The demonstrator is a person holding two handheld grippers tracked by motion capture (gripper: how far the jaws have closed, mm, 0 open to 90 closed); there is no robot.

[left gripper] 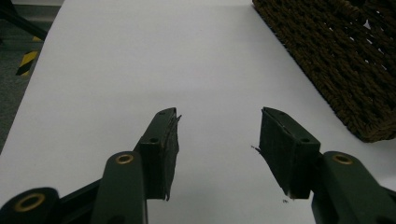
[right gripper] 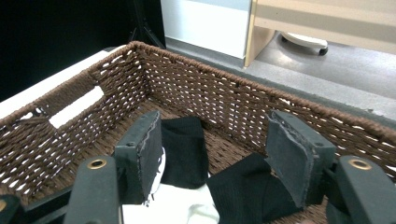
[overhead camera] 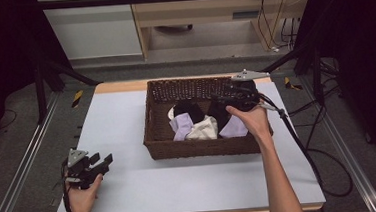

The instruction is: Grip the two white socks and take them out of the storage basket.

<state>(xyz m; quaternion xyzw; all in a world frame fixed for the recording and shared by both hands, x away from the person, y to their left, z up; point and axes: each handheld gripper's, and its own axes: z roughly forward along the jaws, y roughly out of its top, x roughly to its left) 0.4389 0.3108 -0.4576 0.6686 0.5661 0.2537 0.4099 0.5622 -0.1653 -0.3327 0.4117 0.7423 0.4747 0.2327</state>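
My right gripper open, empty, over basket right end; black sock lies directly below jaws. Left gripper open, idle, table near-left corner.

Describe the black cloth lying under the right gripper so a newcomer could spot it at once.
Find the brown wicker basket at the far middle of the white table. Inside it, toward its right end below the open right gripper, lies the black cloth. Its neighbours are lilac and white; another black piece lies farther left.

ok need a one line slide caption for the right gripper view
Open right gripper poised over black socks in a brown wicker basket.
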